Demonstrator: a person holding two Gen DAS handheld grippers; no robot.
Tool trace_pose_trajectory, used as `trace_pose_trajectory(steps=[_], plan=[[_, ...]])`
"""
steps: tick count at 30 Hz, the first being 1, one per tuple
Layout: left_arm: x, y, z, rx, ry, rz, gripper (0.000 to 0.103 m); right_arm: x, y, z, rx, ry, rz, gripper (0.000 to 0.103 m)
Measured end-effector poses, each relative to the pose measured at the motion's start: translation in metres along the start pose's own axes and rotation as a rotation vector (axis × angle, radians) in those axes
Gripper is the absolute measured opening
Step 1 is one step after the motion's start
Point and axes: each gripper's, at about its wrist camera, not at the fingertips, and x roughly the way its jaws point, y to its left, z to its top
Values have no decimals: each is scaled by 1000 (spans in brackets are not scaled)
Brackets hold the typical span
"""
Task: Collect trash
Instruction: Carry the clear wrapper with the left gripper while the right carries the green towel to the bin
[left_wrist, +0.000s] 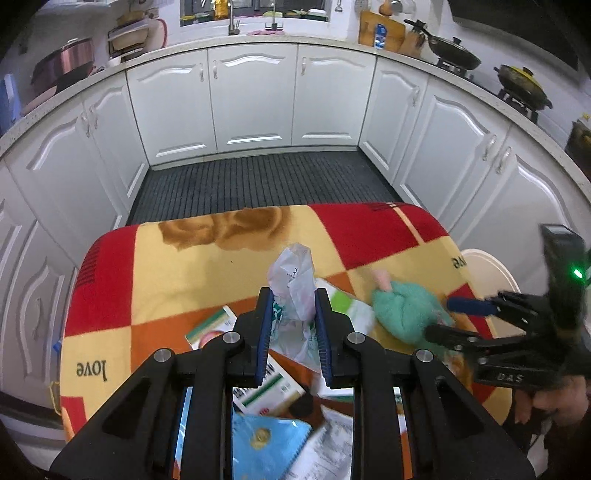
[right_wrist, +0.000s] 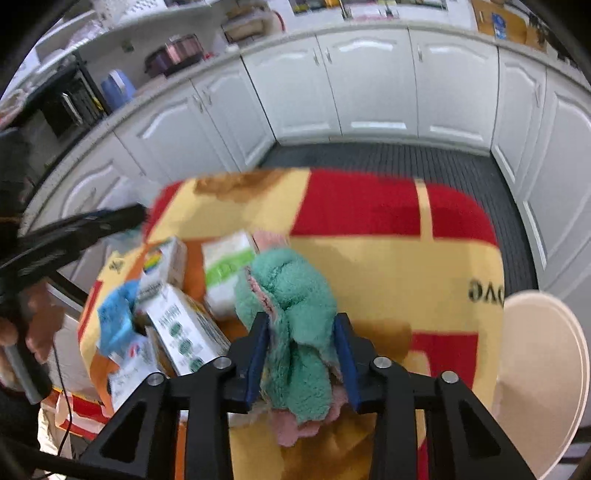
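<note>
Right now you stand in a kitchen with white cupboards (left_wrist: 255, 99) all around and a dark ribbed mat (left_wrist: 258, 184) on the floor. Pans (left_wrist: 456, 51) sit on the stove. Before you is a table under a fuzzy blanket (left_wrist: 177, 269) of red, yellow and orange squares, with the word "love" on it. A cream round stool (right_wrist: 543, 369) stands just beside it. Your left gripper (left_wrist: 293, 314) pinches a crinkly white plastic bag (left_wrist: 293, 284), lifted above the boxes (left_wrist: 273, 387) and papers. Your right gripper (right_wrist: 301, 343) squeezes a soft green and pink cloth (right_wrist: 295, 295) over the blanket, beside a green and white box (right_wrist: 225, 273). A blue wrapper (right_wrist: 118, 317) lies in the pile too.
</note>
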Motion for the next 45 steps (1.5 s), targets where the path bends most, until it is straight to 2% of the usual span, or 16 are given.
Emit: trace_pose_trajectory(steps=[1,2,7,8,10,12,20,25,33,45], plan=[[-1,-1,-1,1,-1,-3,20,1,-1,0,10,-8,11,67],[-3,-3,-2,2,-3,-7,20,2,-2,1,16,-20,19,71],[-8,-9,-9,2,-1,-7,20,29,-4,6,36,14,21,72],[-9,-9,-10,-2,-1,-8,20,31,-4,4,27,18,19,71],[-12,-11,-12,-8,-6,-8,20,30,-1,-1,9,-5,26,54],[-15,-15,-15,-4,-16,5,20,17,1,-6,3,-47,15,49],[-32,-47,-23,30,-74,25,20,-64,-1,-26,24,-208,9,49],[-41,-70,-30,48,-106,36,20,-97,-2,-38,42,-272,-3,49],[-48,-97,-40,46,-121,44,20,-122,4,-55,56,-320,-23,49],[-45,-154,-44,82,-134,5,20,-151,-30,-82,119,-356,-97,50]])
